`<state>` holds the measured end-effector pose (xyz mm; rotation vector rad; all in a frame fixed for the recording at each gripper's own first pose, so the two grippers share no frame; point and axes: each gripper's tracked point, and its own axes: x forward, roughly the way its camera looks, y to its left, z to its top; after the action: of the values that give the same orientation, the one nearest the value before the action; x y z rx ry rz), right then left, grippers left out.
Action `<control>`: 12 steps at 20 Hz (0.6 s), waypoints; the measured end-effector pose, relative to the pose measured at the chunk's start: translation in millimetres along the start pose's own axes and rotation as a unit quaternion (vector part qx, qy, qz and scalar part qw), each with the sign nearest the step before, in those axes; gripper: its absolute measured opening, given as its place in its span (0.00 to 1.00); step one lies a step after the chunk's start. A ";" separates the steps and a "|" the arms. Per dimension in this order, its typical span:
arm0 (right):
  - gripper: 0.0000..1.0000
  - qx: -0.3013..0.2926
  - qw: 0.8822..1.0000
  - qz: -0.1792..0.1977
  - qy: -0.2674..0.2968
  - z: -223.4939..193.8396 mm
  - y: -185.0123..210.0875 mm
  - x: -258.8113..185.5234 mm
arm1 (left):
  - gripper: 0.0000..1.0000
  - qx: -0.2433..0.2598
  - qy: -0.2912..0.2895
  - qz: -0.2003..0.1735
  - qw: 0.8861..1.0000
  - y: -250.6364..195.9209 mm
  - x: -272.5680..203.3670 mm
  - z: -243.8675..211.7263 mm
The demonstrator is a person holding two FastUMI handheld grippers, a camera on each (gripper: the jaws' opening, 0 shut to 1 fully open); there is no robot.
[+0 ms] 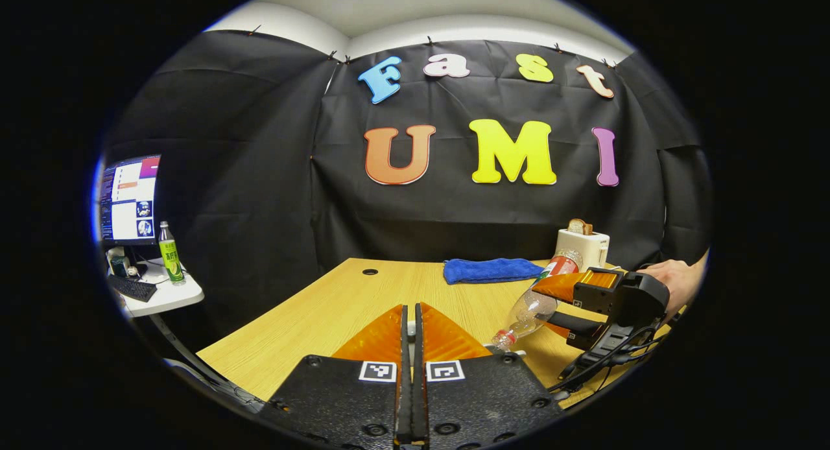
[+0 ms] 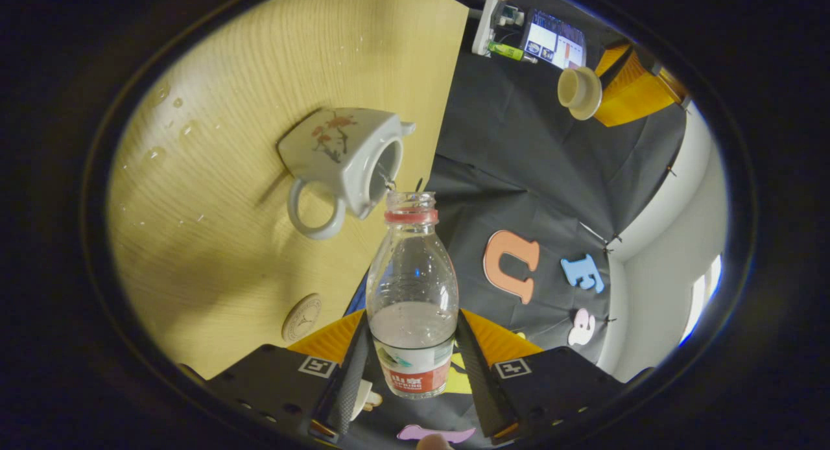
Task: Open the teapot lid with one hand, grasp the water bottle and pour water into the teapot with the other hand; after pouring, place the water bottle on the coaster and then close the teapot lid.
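Note:
My right gripper (image 2: 412, 323) is shut on the clear water bottle (image 2: 412, 288), which has a red label and no cap. The bottle is tipped, its mouth just over the open top of the white teapot (image 2: 337, 152), and a thin thread of water runs between them. The teapot stands on the wooden table (image 2: 259, 61), with a round coaster (image 2: 301, 317) nearby. My left gripper (image 2: 600, 87) holds the cream teapot lid (image 2: 579, 92) up and away from the pot. In the left gripper view its fingers (image 1: 389, 333) are pressed together, and the right gripper (image 1: 583, 301) tilts the bottle (image 1: 535, 304) mouth-down.
Water drops (image 2: 159, 93) lie on the table beyond the teapot. A blue cloth (image 1: 489, 270) and a white toaster (image 1: 581, 246) with bread sit at the far edge. A side table to the left carries a monitor (image 1: 130, 200), a keyboard and a green bottle (image 1: 170, 254).

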<state>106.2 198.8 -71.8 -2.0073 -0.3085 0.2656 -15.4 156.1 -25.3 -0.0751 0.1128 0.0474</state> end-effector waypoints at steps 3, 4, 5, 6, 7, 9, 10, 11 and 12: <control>0.73 -0.007 1.000 -0.004 -0.001 -0.8 -2.9 -0.7 | 0.03 0.000 -0.001 0.000 1.000 -0.2 -0.3 0.3; 0.73 -0.010 1.000 -0.005 -0.002 -0.9 -5.3 -0.4 | 0.03 0.000 -0.001 0.000 1.000 -0.1 -0.7 0.4; 0.73 -0.014 1.000 -0.008 -0.002 -0.4 -7.2 -1.2 | 0.03 -0.001 -0.001 0.000 1.000 -1.1 -0.5 0.4; 0.73 -0.016 1.000 -0.009 -0.002 -0.1 -8.6 -1.2 | 0.03 0.000 -0.002 -0.001 1.000 -1.7 -0.7 1.3; 0.73 -0.018 1.000 -0.009 -0.002 -1.2 -9.5 -2.0 | 0.03 0.000 -0.002 -0.002 1.000 -2.6 -0.2 1.3; 0.73 -0.021 1.000 -0.008 0.000 -2.2 -9.0 -2.3 | 0.03 0.001 -0.003 -0.003 1.000 -2.2 -0.8 1.8; 0.73 -0.024 1.000 -0.008 0.001 -3.0 -9.1 -1.2 | 0.03 0.000 -0.004 -0.003 1.000 -2.2 -1.0 1.8; 0.73 -0.027 1.000 -0.008 0.002 -3.0 -10.2 -0.9 | 0.03 0.000 -0.004 -0.002 1.000 -2.3 -1.8 2.4; 0.73 -0.030 1.000 -0.008 0.002 -3.5 -10.1 -1.4 | 0.03 0.000 -0.004 -0.002 1.000 -1.7 -1.4 3.1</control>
<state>105.0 199.7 -61.1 -2.0632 -0.3322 0.2442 -16.4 154.5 -22.0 -0.0758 0.1044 0.0435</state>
